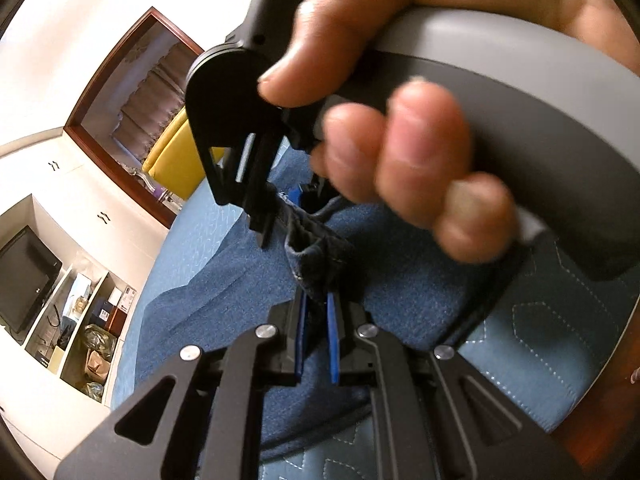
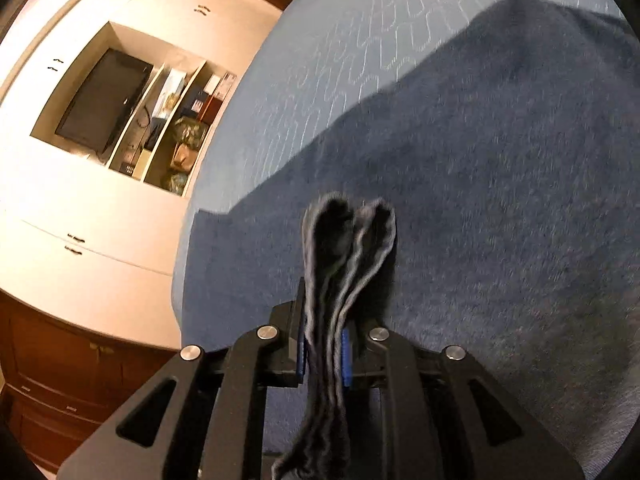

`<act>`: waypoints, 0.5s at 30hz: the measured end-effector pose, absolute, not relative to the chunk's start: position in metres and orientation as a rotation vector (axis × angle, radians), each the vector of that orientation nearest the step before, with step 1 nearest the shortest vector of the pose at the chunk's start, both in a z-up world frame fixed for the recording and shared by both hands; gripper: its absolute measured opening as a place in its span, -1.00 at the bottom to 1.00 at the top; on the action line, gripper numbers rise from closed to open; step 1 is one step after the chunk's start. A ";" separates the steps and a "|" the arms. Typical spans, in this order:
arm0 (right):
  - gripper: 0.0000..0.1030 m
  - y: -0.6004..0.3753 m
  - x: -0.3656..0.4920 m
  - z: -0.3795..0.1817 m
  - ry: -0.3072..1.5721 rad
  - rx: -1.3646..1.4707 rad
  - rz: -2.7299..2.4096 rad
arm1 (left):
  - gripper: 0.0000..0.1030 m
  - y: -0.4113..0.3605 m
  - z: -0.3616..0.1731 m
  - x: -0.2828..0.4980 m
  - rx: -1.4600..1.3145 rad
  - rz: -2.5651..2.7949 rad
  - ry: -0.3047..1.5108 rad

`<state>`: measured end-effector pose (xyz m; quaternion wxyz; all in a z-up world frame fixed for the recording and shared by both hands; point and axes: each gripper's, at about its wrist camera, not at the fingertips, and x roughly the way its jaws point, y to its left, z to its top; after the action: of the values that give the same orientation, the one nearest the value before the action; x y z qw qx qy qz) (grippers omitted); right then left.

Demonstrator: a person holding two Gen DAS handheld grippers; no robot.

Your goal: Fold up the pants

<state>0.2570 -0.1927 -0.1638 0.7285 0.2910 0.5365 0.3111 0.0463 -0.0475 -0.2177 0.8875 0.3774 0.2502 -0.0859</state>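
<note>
While most of the blue pants [image 2: 460, 184] are lying spread across the bed [image 2: 320, 48] toward twelve o'clock, the left claw [image 1: 318, 320] and right claw [image 2: 324, 344] are each pinching a bunched edge, folding barely under way.

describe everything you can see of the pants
The pants are dark blue, fuzzy-looking cloth, mostly spread flat on a light blue quilted bedspread. One bunched, doubled-over edge sits clamped in the right gripper, its folds standing up past the pads. Another gathered edge with pale stitching is pinched in the left gripper.
</note>
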 end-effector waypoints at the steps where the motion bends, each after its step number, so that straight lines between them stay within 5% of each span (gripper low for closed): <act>1: -0.65 -0.194 0.259 -0.163 1.177 0.642 0.675 | -0.83 -0.047 -0.218 0.046 0.785 -0.178 0.521; 15: -0.75 -0.161 0.257 -0.129 1.064 0.269 0.527 | -0.83 -0.081 -0.219 0.028 0.830 -0.185 0.514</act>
<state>0.2565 -0.1611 -0.1287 0.8206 0.1261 0.4996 0.2474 0.0284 -0.0808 -0.2191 0.8790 0.3983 0.2465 -0.0889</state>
